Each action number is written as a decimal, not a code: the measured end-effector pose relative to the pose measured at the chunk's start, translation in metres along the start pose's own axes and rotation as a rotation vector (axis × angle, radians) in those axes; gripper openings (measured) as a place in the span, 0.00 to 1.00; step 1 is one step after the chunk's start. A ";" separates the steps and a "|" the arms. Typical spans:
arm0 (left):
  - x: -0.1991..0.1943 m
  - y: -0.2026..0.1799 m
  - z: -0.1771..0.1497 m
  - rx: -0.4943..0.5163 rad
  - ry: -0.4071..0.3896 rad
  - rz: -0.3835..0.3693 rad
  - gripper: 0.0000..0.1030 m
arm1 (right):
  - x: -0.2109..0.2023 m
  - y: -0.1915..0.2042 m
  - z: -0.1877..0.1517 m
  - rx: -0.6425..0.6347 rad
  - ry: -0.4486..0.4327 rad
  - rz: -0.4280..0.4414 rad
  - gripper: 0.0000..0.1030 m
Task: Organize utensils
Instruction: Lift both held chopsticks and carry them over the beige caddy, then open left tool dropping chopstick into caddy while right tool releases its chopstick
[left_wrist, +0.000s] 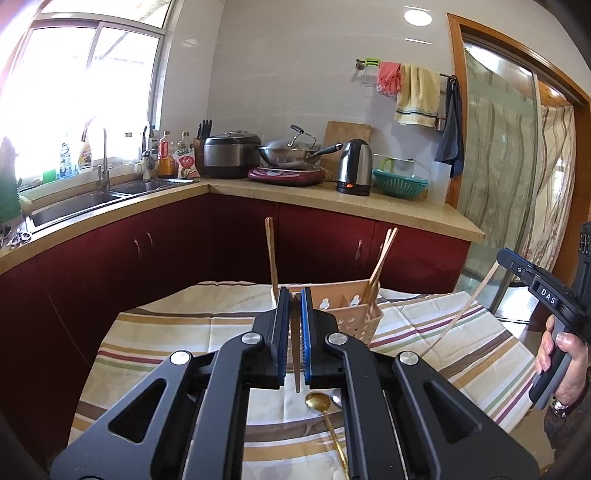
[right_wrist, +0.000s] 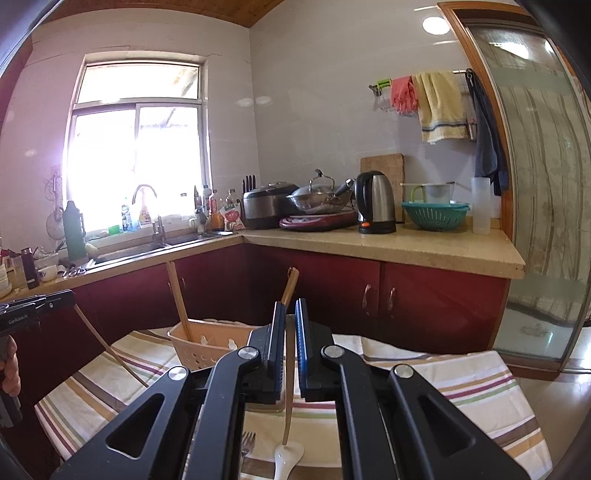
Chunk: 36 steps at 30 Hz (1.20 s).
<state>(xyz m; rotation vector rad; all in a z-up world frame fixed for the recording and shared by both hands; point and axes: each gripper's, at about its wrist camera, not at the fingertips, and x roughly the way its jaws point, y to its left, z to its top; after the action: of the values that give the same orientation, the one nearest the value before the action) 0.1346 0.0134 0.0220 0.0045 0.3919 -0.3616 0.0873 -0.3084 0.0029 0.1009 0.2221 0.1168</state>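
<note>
Each gripper is clamped narrow on a single chopstick: the left gripper (left_wrist: 295, 306) holds a dark chopstick (left_wrist: 296, 363), the right gripper (right_wrist: 290, 317) a pale chopstick (right_wrist: 289, 391), both lifted above the striped cloth (left_wrist: 177, 332). The peach utensil basket (left_wrist: 351, 310) stands near the table's far edge, chopsticks upright inside. A gold spoon (left_wrist: 318, 402), fork (right_wrist: 248, 443) and white spoon (right_wrist: 286, 456) lie near the front edge.

Left gripper (left_wrist: 295, 332): black linkage arms, silver round screws, blue-edged ribbed pads. Right gripper (right_wrist: 290, 343): same build. At right frame edge, right hand (left_wrist: 561, 354) wears ring; white "DAS" marking above.
</note>
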 end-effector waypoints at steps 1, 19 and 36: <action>-0.001 -0.001 0.004 0.004 -0.003 -0.006 0.06 | 0.000 0.000 0.004 0.006 -0.002 0.008 0.06; -0.021 -0.014 0.090 0.079 -0.147 -0.042 0.06 | 0.012 0.022 0.085 -0.029 -0.122 0.093 0.06; 0.079 0.005 0.103 0.050 -0.068 0.000 0.06 | 0.093 0.025 0.072 -0.019 -0.014 0.114 0.06</action>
<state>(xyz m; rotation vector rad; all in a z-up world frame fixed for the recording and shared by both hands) 0.2426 -0.0162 0.0875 0.0408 0.3153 -0.3708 0.1913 -0.2778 0.0559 0.0957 0.2014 0.2318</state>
